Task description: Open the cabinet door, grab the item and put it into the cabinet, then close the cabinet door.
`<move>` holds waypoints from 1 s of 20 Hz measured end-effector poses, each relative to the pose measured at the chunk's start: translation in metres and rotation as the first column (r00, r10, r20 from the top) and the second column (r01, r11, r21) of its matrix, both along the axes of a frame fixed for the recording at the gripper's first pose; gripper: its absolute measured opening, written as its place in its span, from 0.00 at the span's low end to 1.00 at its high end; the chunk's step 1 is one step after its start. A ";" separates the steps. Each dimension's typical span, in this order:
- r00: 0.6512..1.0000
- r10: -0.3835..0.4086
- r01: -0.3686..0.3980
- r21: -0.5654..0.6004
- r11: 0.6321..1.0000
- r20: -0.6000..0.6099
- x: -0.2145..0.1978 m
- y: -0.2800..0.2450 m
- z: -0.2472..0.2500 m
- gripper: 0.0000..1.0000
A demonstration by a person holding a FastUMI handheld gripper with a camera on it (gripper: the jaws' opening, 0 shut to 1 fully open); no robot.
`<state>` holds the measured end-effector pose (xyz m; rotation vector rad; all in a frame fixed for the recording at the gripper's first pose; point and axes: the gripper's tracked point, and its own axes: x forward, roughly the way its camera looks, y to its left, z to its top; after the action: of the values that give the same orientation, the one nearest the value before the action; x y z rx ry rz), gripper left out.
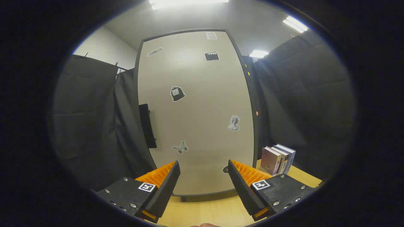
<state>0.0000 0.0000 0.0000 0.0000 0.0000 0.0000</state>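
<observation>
A tall pale cabinet door with several small stickers stands shut just ahead of me on a wooden table. Its dark handle runs vertically along the door's left edge. My gripper is open, fingers spread wide with nothing between them, pointing at the lower part of the door. A few upright books stand on the table to the right of the cabinet, beyond the right finger.
Black cloth walls hang on both sides of the cabinet and behind it. Ceiling lights glow above. The cabinet's small foot rests on the table between my fingers.
</observation>
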 end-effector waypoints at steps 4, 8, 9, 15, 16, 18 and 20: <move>1.000 0.008 -0.007 0.010 1.000 -0.015 0.000 -0.003 -0.004 0.95; 1.000 0.011 -0.011 0.003 1.000 -0.009 0.001 -0.006 -0.001 0.95; 1.000 0.013 -0.013 0.004 1.000 -0.006 0.001 -0.007 0.000 0.94; 1.000 0.017 -0.017 0.005 1.000 -0.015 0.000 -0.009 -0.001 0.95; 1.000 0.018 -0.018 0.008 1.000 -0.015 0.000 -0.009 -0.001 0.95; 1.000 0.017 -0.017 0.012 1.000 -0.016 0.001 -0.009 0.000 0.94; 1.000 0.018 -0.018 0.015 1.000 -0.017 0.002 -0.009 0.000 0.94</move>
<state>0.0019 -0.0091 -0.0002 0.0149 0.0168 0.0183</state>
